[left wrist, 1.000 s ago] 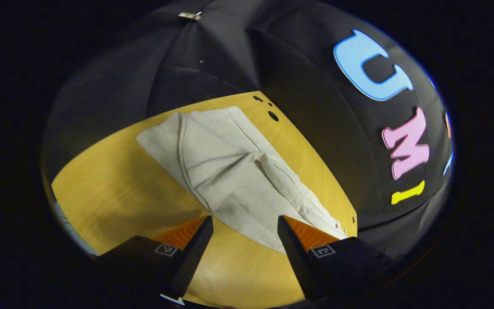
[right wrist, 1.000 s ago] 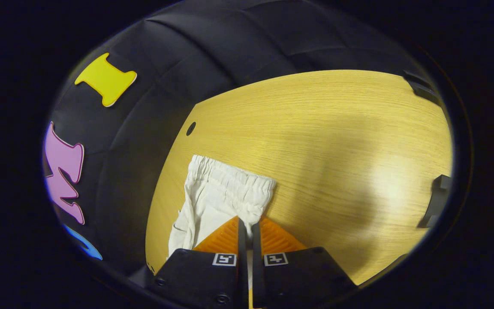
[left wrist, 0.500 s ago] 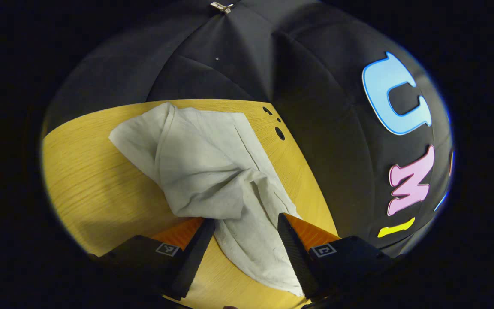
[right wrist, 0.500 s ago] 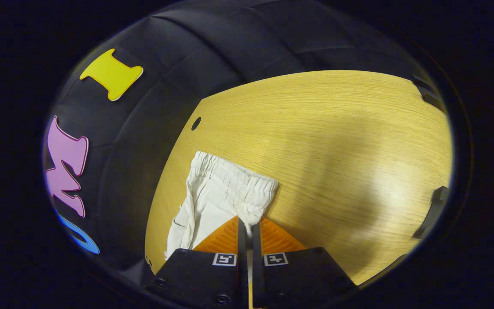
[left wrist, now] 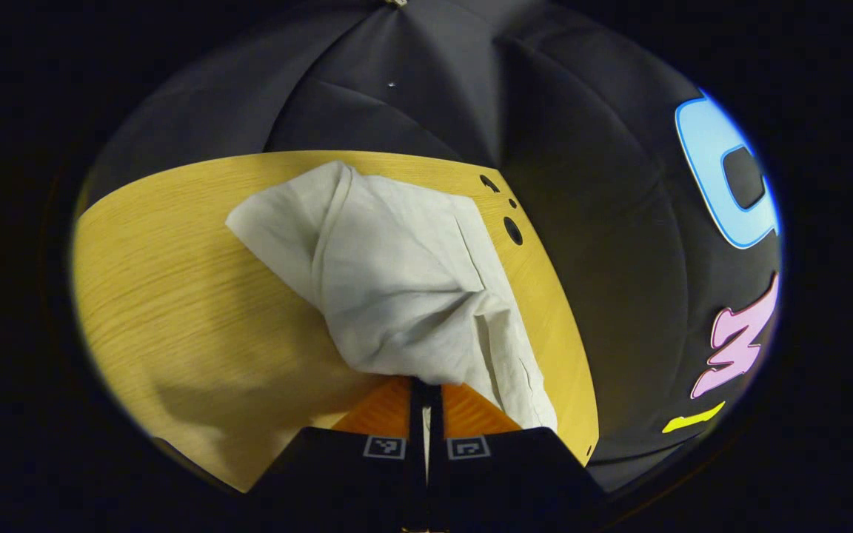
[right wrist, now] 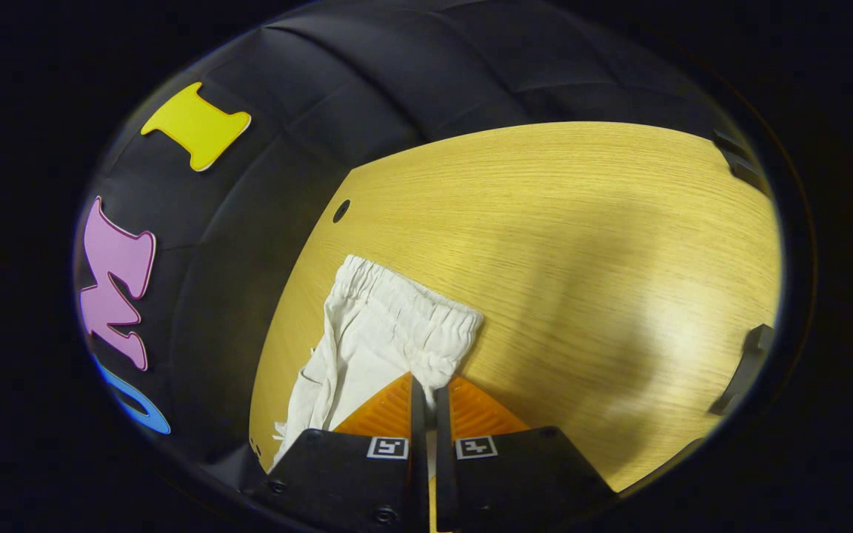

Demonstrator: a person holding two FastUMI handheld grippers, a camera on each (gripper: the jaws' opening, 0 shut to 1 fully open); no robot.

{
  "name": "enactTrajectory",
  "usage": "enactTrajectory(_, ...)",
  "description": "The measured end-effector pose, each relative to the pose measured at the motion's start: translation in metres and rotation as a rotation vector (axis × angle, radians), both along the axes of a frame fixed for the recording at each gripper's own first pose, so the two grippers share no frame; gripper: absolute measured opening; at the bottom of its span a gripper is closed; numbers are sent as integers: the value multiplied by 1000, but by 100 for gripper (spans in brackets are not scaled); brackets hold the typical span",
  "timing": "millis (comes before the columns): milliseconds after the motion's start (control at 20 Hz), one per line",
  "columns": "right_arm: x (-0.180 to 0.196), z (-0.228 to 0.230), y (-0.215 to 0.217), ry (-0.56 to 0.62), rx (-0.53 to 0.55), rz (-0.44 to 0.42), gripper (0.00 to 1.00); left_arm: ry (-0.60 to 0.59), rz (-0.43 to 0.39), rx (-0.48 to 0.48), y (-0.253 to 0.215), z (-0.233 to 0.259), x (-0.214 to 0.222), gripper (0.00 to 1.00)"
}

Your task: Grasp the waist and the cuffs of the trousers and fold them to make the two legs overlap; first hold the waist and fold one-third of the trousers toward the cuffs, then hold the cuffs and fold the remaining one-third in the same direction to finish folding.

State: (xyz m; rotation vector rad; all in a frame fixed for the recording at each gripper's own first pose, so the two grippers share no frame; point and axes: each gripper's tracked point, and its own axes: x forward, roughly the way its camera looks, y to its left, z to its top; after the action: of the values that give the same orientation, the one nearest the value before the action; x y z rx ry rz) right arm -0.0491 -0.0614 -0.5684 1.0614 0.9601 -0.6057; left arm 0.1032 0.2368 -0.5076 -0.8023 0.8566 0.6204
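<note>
The trousers [right wrist: 378,337] run under the right tongs [right wrist: 426,392] (lower part hidden behind them).

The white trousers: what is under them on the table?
Under the white trousers only the wooden table shows around their edges. The cloth covers what lies beneath. Both grippers pinch the fabric.

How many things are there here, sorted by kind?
Trousers: 1
Grippers: 2, the left gripper and the right gripper, each shut on the trousers
Table: 1
Total: 4
</note>
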Motion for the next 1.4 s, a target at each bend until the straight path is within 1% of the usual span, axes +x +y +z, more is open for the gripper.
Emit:
enactTrajectory(200,1,4,-4,-29,-8,3,8,-23,33,-31,-2,12,-23,6)
enactTrajectory(400,3,15,-13,-67,-43,54,8,-45,33,-66,-21,30,-68,5)
enactTrajectory(500,8,25,-18,-100,-69,84,8,-58,35,-71,-28,39,-89,5)
enactTrajectory(600,17,37,-22,-142,-76,92,8,-43,42,-81,-36,43,-111,5)
enactTrajectory(700,25,52,-29,-183,-91,105,8,-26,32,-81,-47,43,-130,6)
enactTrajectory(850,35,74,-30,-231,-119,157,8,-26,36,-92,-61,46,-148,7)
enactTrajectory(900,38,84,-28,-251,-123,170,8,-25,41,-93,-66,46,-152,5)
enactTrajectory(1050,49,114,-14,-318,-134,222,8,-23,55,-91,-73,47,-163,6)
enactTrajectory(1150,60,130,2,-363,-141,284,8,-16,49,-85,-78,48,-169,5)
enactTrajectory(1250,71,147,29,-413,-131,345,8,-9,37,-75,-82,48,-173,6)
enactTrajectory(1350,75,161,59,-446,-104,399,8,-9,43,-76,-84,47,-175,6)
enactTrajectory(1400,78,167,76,-460,-104,442,8,-10,51,-77,-84,48,-176,6)
